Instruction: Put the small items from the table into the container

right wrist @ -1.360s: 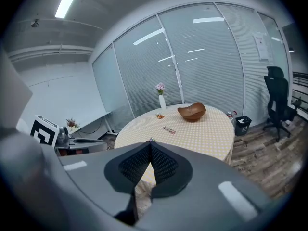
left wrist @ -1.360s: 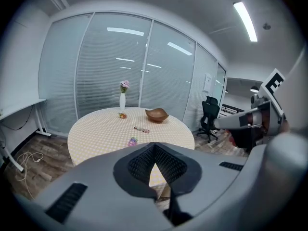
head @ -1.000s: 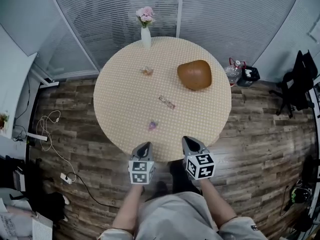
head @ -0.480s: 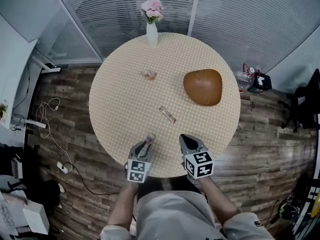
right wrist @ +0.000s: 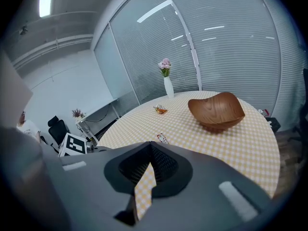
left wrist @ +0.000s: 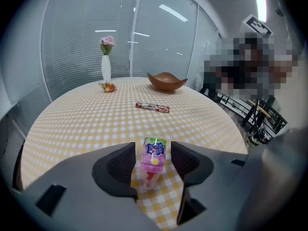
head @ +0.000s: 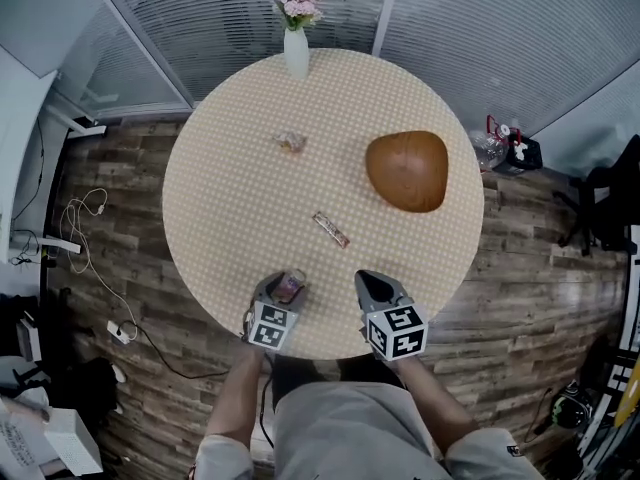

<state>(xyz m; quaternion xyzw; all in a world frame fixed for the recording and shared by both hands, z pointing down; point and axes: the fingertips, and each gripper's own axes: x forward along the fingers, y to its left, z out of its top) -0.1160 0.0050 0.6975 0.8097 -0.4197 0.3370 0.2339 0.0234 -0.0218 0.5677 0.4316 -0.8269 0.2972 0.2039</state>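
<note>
- Round counter (head: pixel 230 198) with a yellow-check cloth, on a wood-plank floor, with blinds behind glass walls at the far side.
- Left hand-held gripper (head: pixel 281 290) sits at the counter's near edge. Its jaws are opening, and a small pink packet (left wrist: pixel 154 154) with a green top stands between the pads, a sliver of gap on each side.
- The packet has print on it, but it's too small to read.
- Right hand-held gripper (right wrist: pixel 147 161) is just to the right of the left one, also at the near edge, jaws closed on nothing.
- A red candy bar (head: pixel 331 229) lies flat on the cloth ahead of both, roughly between them. Its lettering is too small to make out.
- The wooden bowl (head: pixel 407 171) is further ahead of the right hand-held gripper and off to its right, near that edge.
- A little wrapped sweet (head: pixel 291 141) is far ahead of the left one, with a white vase of pink flowers (head: pixel 297 56) beyond it at the far rim.
- Lots of bare cloth between all of these, so plenty of room to move.
</note>
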